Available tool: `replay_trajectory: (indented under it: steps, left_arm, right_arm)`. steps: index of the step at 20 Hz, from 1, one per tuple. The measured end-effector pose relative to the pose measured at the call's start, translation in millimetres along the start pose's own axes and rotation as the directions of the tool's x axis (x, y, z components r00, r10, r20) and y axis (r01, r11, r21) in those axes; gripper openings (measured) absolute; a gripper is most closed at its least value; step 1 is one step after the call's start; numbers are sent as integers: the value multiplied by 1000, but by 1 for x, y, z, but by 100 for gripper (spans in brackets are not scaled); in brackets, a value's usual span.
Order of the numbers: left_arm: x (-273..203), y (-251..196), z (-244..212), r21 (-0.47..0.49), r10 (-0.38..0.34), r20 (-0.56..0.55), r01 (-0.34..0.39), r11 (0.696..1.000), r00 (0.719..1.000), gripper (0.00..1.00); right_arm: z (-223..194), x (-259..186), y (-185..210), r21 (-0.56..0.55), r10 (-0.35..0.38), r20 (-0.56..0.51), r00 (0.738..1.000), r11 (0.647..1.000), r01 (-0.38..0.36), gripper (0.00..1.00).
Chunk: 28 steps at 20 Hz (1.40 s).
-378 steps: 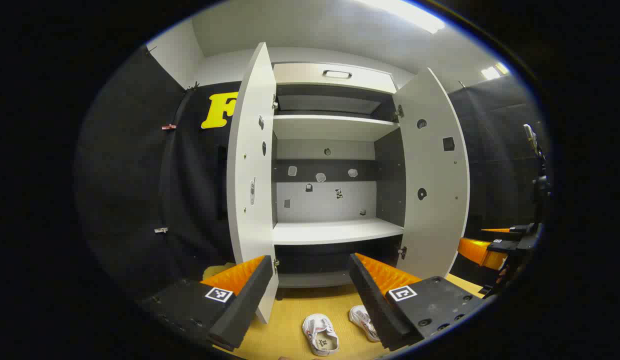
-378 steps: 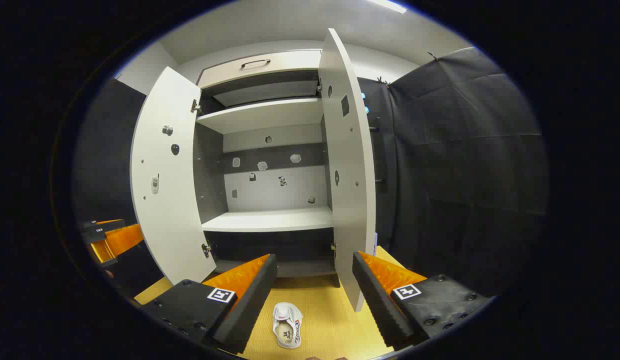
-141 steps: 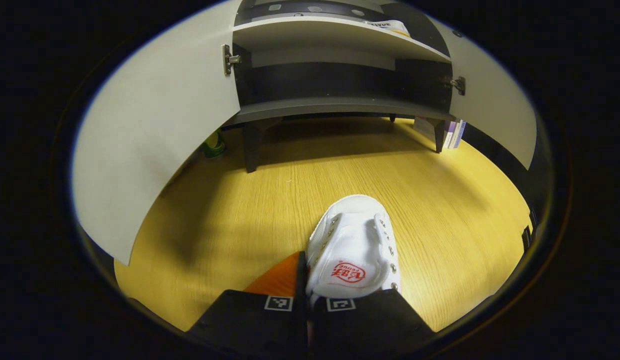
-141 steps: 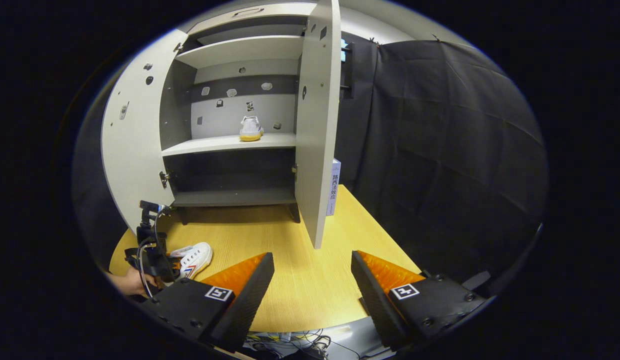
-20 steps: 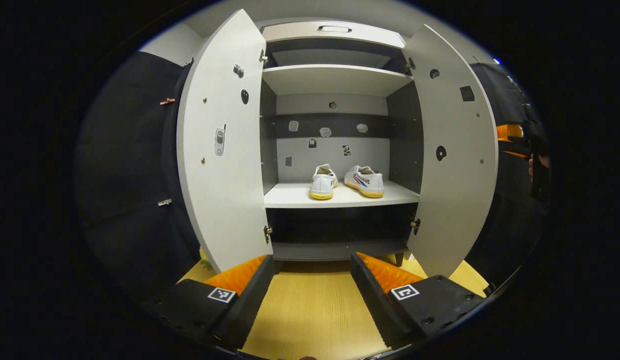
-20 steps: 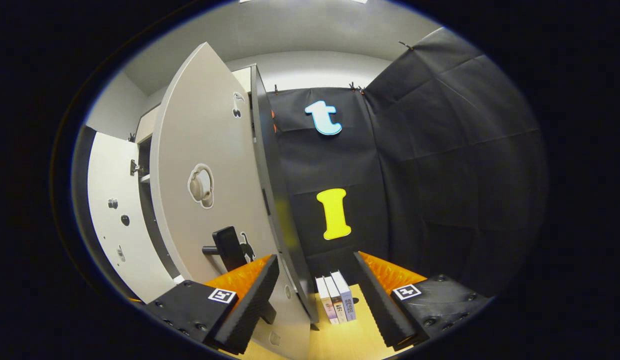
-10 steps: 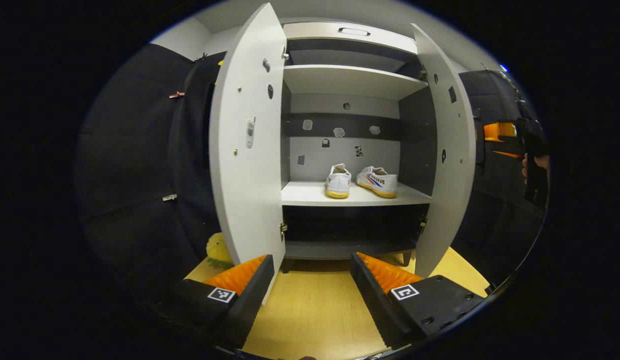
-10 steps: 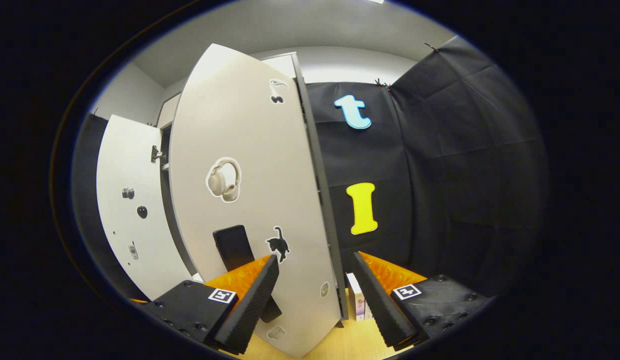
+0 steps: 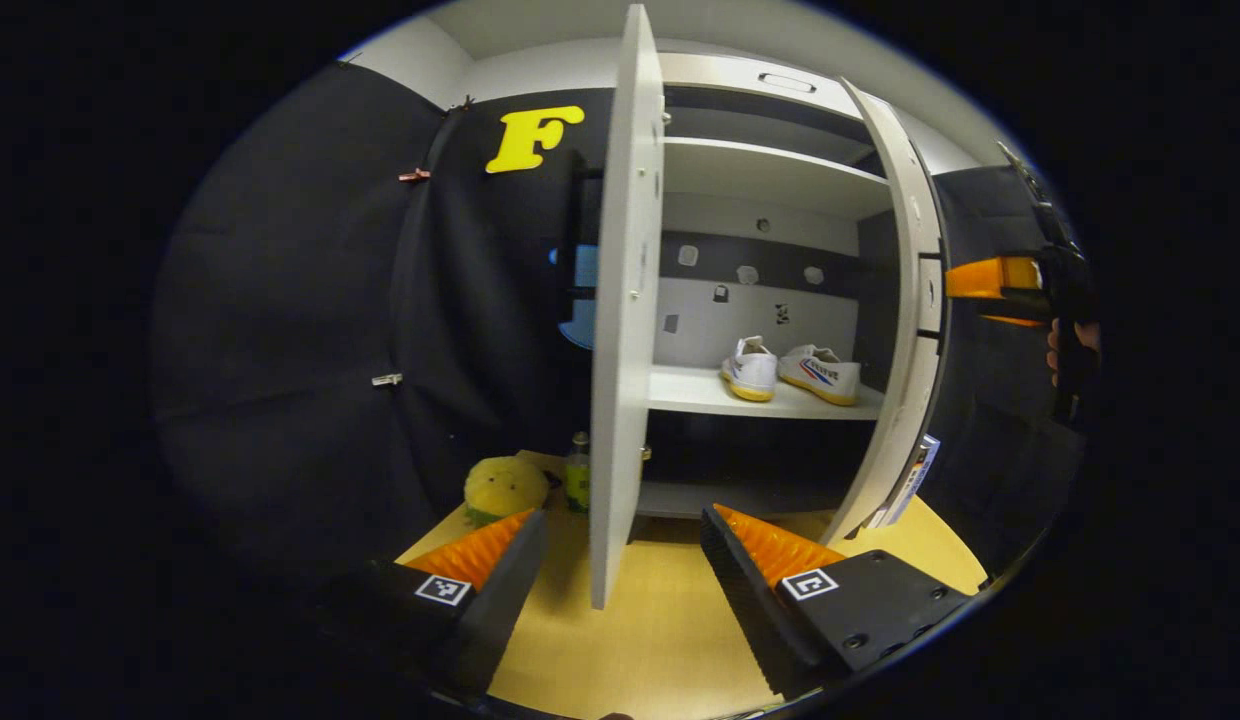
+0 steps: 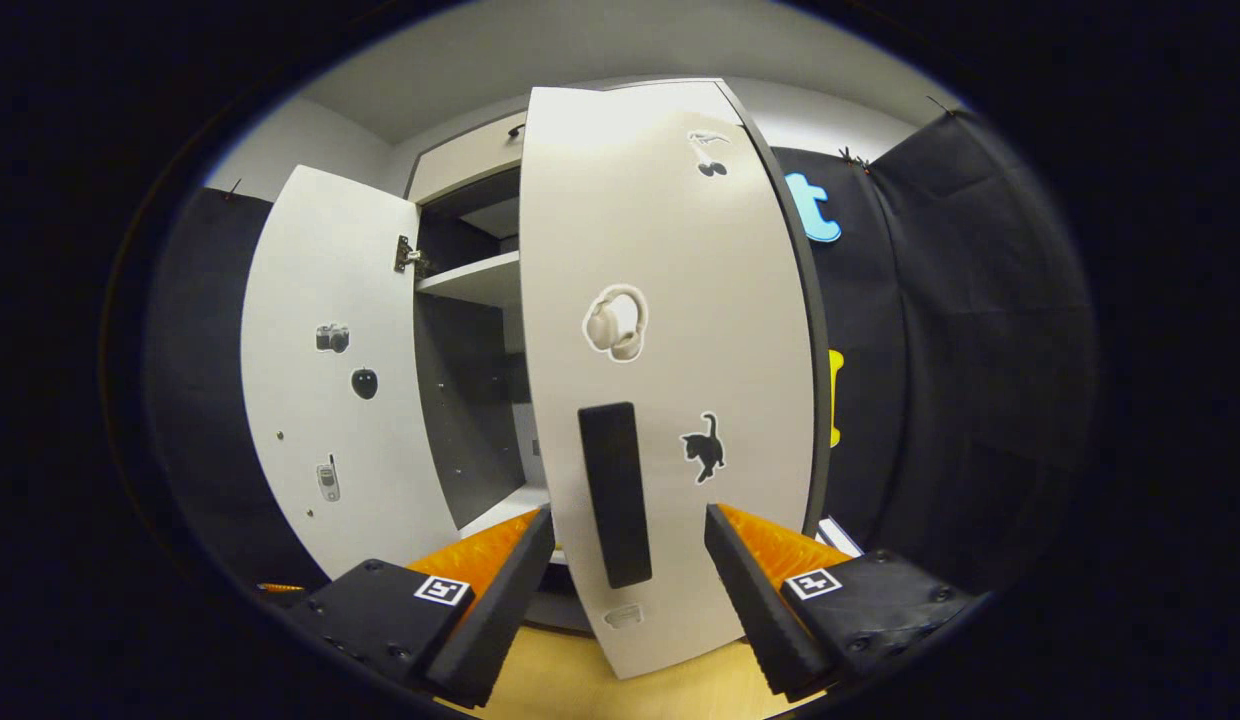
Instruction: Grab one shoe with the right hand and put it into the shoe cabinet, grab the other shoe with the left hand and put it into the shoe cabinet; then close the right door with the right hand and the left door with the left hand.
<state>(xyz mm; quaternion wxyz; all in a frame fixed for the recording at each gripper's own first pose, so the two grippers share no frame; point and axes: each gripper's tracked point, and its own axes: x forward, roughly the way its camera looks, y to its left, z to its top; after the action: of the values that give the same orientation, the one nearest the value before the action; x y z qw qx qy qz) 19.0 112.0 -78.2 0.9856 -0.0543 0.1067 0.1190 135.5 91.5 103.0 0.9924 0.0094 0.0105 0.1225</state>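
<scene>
Cabinet (image 9: 770, 160): grey-white, standing on a yellow wooden floor (image 9: 650, 640), both doors partly open. Shoes: two white sneakers, left shoe (image 9: 750, 368) and right shoe (image 9: 822, 374), side by side on the middle shelf (image 9: 700, 392) inside the cabinet, heels toward the front. Left door (image 9: 620, 300): seen edge-on in the left gripper view, standing out toward the camera, its lower edge between the fingers of the left gripper (image 9: 620, 580). Left gripper: released, fingers wide apart, holding nothing, not touching the door. Right door (image 10: 670, 330): outer face toward the right gripper view, swung partway in, carrying stickers and a black upright handle (image 10: 612, 495). Right gripper (image 10: 628, 580): released, fingers spread either side of the handle, empty; contact with the door cannot be told. In the left gripper view the right gripper (image 9: 990, 290) shows at far right beside the right door (image 9: 905, 330), held by a hand (image 9: 1065, 345). Other items: yellow plush toy (image 9: 505, 487) and small bottle (image 9: 577, 478) on the floor left of the cabinet; books (image 9: 910, 480) by the cabinet's right side.
</scene>
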Motion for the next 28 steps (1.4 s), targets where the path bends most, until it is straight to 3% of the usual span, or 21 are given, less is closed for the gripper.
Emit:
replay_trajectory:
  steps: [6, 12, 20, 28]
  left_arm:
    - [5, 83, 27, 23, 57, 29, -58, 998, 998, 95]
    - [21, 119, 81, -28, 8, 109, -5, 1000, 994, 95]
    - [63, 124, 159, -8, -105, 187, 109, 994, 977, 95]
    - [101, 93, 194, 13, -214, 189, 216, 976, 958, 95]
  right_arm:
    - [-35, -10, 10, 51, -42, -70, 997, 998, 46, 98]
    - [-60, -22, 17, 59, -77, -97, 992, 995, 83, 98]
    - [-99, -42, 11, 85, -108, -178, 978, 989, 125, 98]
    - [-112, -61, -22, 112, -181, -205, 962, 972, 206, 98]
